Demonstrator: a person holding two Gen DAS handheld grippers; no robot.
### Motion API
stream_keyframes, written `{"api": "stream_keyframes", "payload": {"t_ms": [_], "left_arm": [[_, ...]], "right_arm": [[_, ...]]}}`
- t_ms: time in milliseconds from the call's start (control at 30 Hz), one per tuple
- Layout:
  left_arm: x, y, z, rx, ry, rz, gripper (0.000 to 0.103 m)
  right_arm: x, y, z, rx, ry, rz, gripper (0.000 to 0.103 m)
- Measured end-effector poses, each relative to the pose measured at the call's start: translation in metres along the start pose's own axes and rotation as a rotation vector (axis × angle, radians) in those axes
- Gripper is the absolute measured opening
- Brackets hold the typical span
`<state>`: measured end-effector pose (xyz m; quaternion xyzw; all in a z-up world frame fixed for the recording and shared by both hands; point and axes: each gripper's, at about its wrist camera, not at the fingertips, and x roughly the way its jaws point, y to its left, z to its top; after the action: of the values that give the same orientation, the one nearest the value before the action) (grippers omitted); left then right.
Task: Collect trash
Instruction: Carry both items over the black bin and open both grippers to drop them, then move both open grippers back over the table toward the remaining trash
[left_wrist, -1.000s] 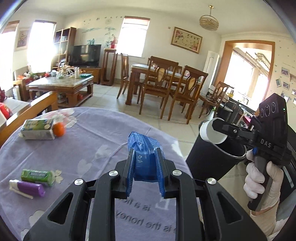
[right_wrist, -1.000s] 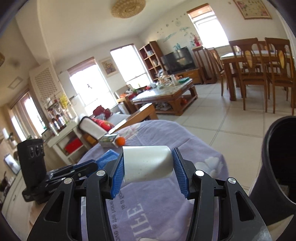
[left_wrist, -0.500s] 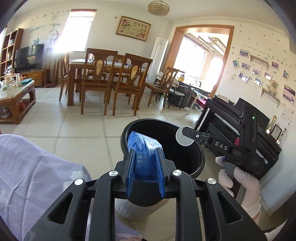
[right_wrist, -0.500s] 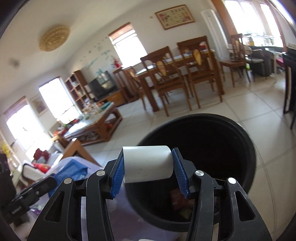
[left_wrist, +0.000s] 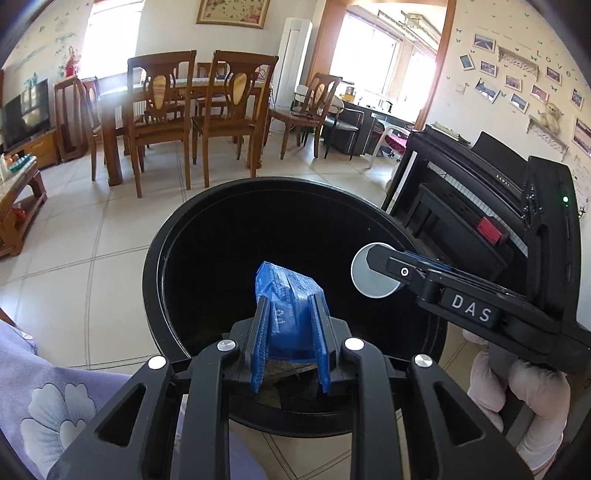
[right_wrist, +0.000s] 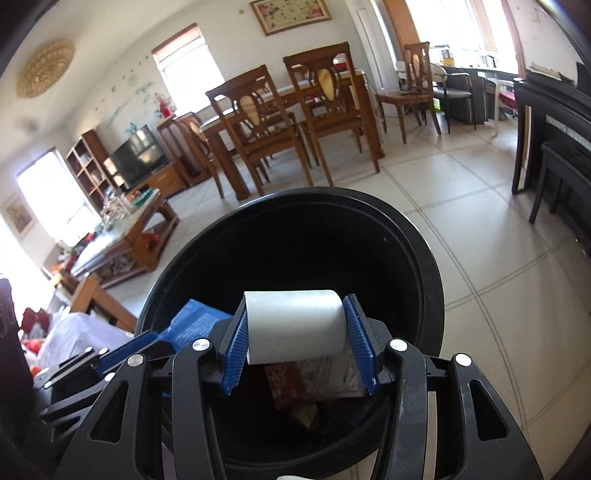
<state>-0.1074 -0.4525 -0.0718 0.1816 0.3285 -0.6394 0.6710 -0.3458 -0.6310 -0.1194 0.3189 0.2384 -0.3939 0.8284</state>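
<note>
Trash bin (right_wrist: 424, 258): only the right view shows litter (right_wrist: 295, 384) inside; both hand-held grippers pinch trash above it.

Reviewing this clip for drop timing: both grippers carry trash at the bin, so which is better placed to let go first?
Probably the right gripper: its white cup hangs over the black bin, above its trash. The left gripper's blue packet sits nearer the near rim.
</note>
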Motion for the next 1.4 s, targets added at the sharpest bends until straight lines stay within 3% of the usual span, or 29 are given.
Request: {"api": "stream_keyframes", "payload": {"t_ms": [633,733,800,900,1067,1233,1400], "left_arm": [[0.014,0.000,-0.001,0.009,0.056,0.045,0.025],[0.010,0.002,-0.001,0.007,0.049,0.047,0.025],[0.008,0.002,-0.002,0.005,0.045,0.047,0.025],[0.000,0.001,-0.004,0.003,0.028,0.046,0.025],[-0.024,0.002,-0.009,-0.010,-0.024,0.041,0.025],[-0.073,0.013,-0.028,-0.040,-0.104,0.072,0.026],[-0.143,0.043,-0.061,-0.107,-0.187,0.165,0.045]], "right_arm": [[0.003,0.003,0.007,0.026,0.030,-0.011,0.050],[0.001,0.004,0.006,0.029,0.021,-0.002,0.053],[-0.001,0.005,0.005,0.031,0.015,0.003,0.063],[-0.003,0.006,0.005,0.033,0.000,0.013,0.065],[-0.009,0.013,0.002,0.013,-0.033,0.030,0.065],[-0.022,0.039,-0.005,-0.072,-0.087,0.102,0.065],[-0.033,0.086,-0.020,-0.212,-0.087,0.228,0.069]]}}
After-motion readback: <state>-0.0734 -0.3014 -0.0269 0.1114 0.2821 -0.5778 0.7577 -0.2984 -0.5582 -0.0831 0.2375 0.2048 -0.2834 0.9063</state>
